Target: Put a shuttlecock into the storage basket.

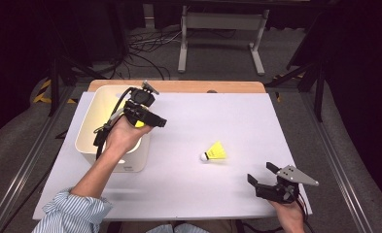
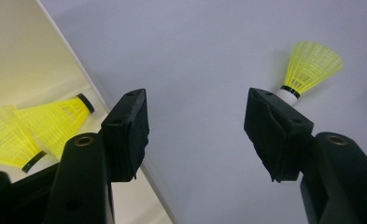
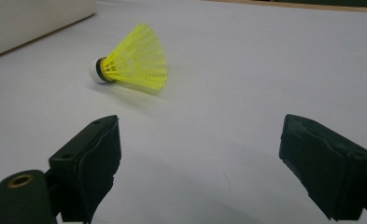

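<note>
Nearest the person in the high view, the right gripper rests low on the white table near its front right corner, its jaws spread with nothing between them, a grey three-cornered plate on top. The right gripper view looks along those two black, blocky jaws and shows what the high view cannot: the mesh of the yellow shuttlecock ahead, a ribbed plastic skirt flaring from a black band and a rounded white cap, lying on its side on the smooth matte table.

In the high view that same shuttlecock lies alone between the two grippers, well apart from each, cap toward the box.

Farther back and to the left, the left gripper hangs over the near right edge of the white box, held by a hand with a striped sleeve. Its jaws stand spread too, empty. The left gripper view shows one jaw over the rim of the box and the other over the table, and reveals inside the box two more shuttlecocks, yellow and lying overlapped on the pale floor; from above, just a yellow sliver shows there.

Three shuttlecocks in all: one on the table, two in the rectangular, smooth-walled box with rounded corners.
</note>
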Demonstrator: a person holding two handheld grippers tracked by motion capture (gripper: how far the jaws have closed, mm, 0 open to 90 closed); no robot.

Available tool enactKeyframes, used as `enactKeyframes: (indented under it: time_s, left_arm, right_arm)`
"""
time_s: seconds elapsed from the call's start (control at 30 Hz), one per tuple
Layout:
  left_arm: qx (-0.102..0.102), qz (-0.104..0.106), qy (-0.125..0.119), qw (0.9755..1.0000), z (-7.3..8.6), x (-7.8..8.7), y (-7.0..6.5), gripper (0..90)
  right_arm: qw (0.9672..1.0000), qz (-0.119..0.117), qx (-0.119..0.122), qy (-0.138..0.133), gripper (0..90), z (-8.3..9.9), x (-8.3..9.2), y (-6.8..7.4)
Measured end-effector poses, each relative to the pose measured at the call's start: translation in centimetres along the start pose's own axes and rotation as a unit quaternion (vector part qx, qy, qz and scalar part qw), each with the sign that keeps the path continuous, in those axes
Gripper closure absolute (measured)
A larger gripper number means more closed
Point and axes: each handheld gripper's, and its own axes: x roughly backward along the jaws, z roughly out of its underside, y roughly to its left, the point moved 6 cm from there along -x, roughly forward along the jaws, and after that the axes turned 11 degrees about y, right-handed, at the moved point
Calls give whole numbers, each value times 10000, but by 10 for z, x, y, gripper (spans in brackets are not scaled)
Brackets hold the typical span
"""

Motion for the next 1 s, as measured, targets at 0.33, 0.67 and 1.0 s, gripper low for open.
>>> enactKeyframes:
  time_s: [0.33, 0.67, 1.0]
  left_arm:
    - [-78, 29, -26, 10000, -1, -3, -7, 401]
    - [-129, 19, -43, 9999, 4, -6, -11, 399]
    - [-273, 18, -67, 9996, 10, -10, -25, 394]
  right_arm:
    - [10000, 32, -18, 35, 133, 0, -1, -1]
    - [10000, 21, -28, 47, 133, 0, -2, -1]
    - [10000, 33, -21, 39, 132, 0, -2, -1]
